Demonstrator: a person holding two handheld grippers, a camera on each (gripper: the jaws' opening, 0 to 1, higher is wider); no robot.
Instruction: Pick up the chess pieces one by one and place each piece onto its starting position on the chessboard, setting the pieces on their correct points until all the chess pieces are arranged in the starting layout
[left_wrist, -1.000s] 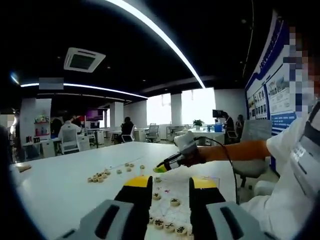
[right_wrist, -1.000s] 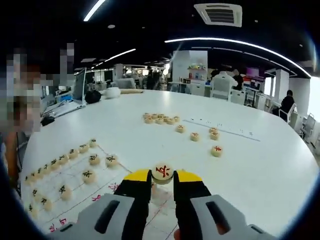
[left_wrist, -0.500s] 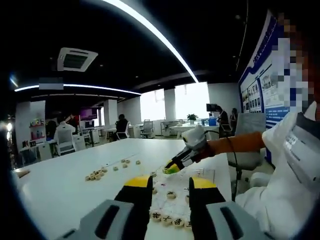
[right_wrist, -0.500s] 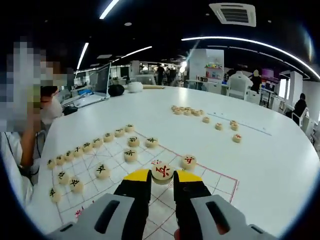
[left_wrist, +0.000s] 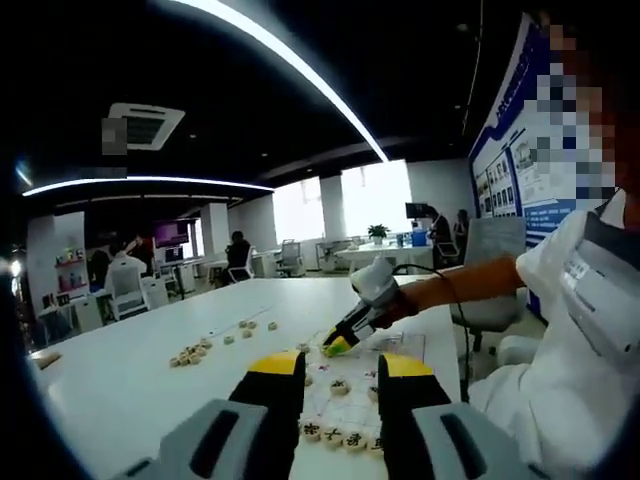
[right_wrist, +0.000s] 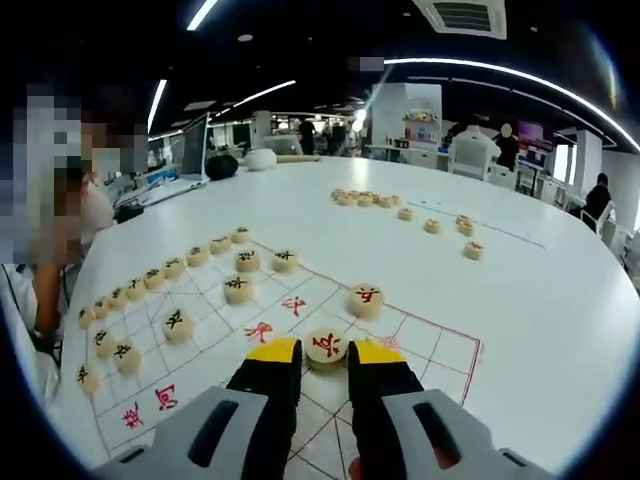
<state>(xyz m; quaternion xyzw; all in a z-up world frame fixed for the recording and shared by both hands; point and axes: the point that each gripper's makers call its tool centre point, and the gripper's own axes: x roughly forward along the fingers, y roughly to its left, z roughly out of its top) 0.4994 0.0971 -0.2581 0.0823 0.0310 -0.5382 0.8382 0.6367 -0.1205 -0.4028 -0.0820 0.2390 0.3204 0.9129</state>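
In the right gripper view my right gripper is shut on a round pale chess piece with a red character, held low over the white chessboard with red lines. Another red piece lies on the board just beyond. Several black-marked pieces stand in rows on the board's left side. In the left gripper view my left gripper is open with nothing between its fingers, above the board's near rows of pieces. The right gripper shows there too, tip down over the board.
Loose pieces lie on the white table beyond the board, a cluster and a few singles; the same cluster shows in the left gripper view. A person sits at the left by a laptop. Office desks and chairs fill the background.
My right gripper has carried the red piece over the board and lower toward it; a second red piece now lies just ahead. The left gripper stays open, its view shifted only slightly.
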